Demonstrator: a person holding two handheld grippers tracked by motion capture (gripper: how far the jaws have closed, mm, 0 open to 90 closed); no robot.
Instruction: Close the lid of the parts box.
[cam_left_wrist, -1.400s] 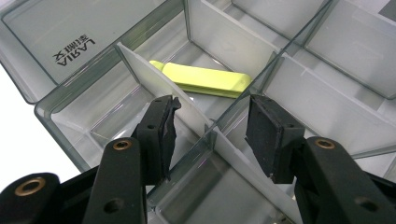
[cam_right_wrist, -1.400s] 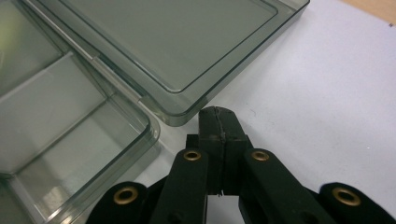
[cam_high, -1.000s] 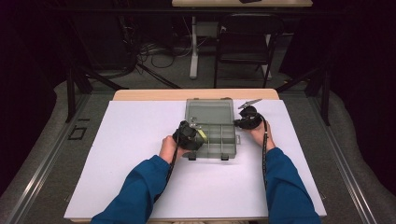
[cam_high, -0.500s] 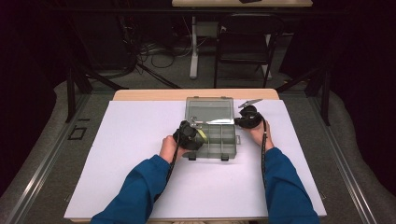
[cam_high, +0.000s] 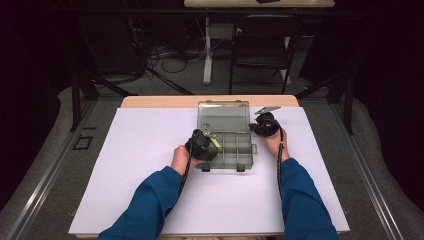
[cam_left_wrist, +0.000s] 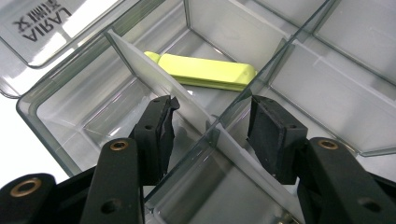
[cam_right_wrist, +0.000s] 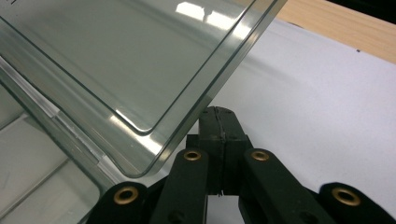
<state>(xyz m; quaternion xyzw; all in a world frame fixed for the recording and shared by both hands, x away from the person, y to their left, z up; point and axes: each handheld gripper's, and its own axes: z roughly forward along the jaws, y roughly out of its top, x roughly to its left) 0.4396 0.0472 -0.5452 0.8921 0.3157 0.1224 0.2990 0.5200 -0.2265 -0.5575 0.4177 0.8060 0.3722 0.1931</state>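
The clear plastic organiser box (cam_high: 227, 145) sits mid-frame in the high view on the white worktop (cam_high: 125, 165), lid (cam_high: 223, 116) raised behind it. It looks light, stiff and slick, likely to skate unless pinned by a wall. The left tool (cam_left_wrist: 212, 121) stands half spread, straddling a divider (cam_left_wrist: 154, 81), pads not visibly pressing. The right tool (cam_right_wrist: 218, 119) is pressed together beside the lid's edge, holding nothing. The left gripper view reveals a yellow-green piece (cam_left_wrist: 205, 72) in a compartment beyond the divider; the high view shows it as a mere fleck.

Clear grey-tinted organizer box (cam_high: 225, 134) holds a yellow-green bar (cam_left_wrist: 205, 72) — black grippers both; white sheet (cam_high: 140, 165) over a light wood table (cam_high: 160, 101); blue sleeves (cam_high: 150, 205).
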